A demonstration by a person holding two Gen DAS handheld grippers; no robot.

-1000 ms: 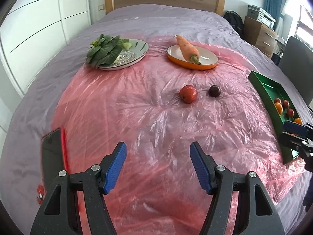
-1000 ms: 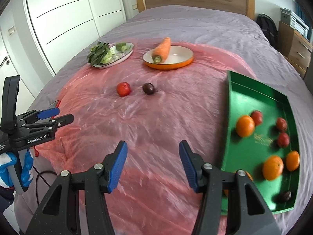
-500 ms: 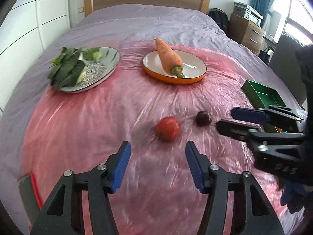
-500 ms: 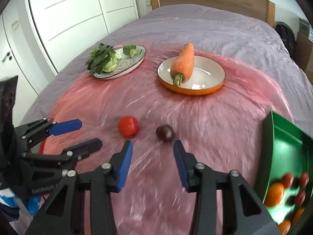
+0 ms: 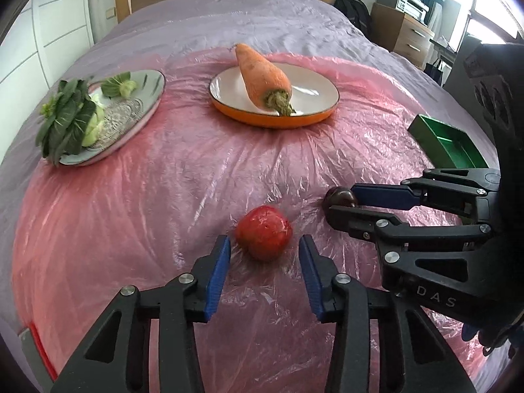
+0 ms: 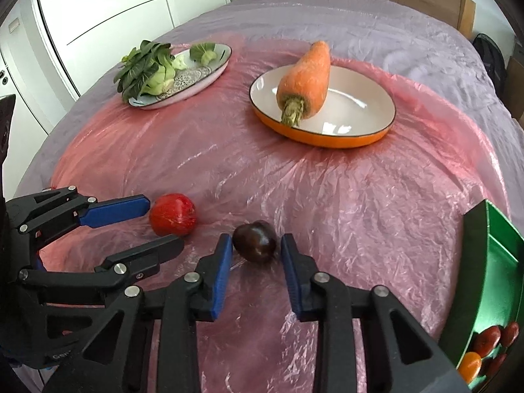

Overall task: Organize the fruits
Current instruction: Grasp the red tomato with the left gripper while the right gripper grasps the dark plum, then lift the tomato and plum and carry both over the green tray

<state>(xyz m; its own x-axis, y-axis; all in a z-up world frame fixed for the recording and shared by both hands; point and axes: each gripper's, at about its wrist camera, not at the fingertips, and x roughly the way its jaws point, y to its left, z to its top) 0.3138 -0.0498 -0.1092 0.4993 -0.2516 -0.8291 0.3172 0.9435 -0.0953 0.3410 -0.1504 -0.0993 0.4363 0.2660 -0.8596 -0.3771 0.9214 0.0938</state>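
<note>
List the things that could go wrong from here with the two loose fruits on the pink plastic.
1. The left tongs are closing around the red fruit, but their pads sit at its near side; it may squirt forward.
2. The right tongs are closing on the dark fruit; it is round and could roll on the crinkled plastic sheet.
3. The two tongs work close together and could knock each other.

"DAS" on right tool (image 5: 340,204)

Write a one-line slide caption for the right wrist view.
Right gripper closing around a dark plum on pink plastic sheet, left gripper flanking a red tomato.
</note>
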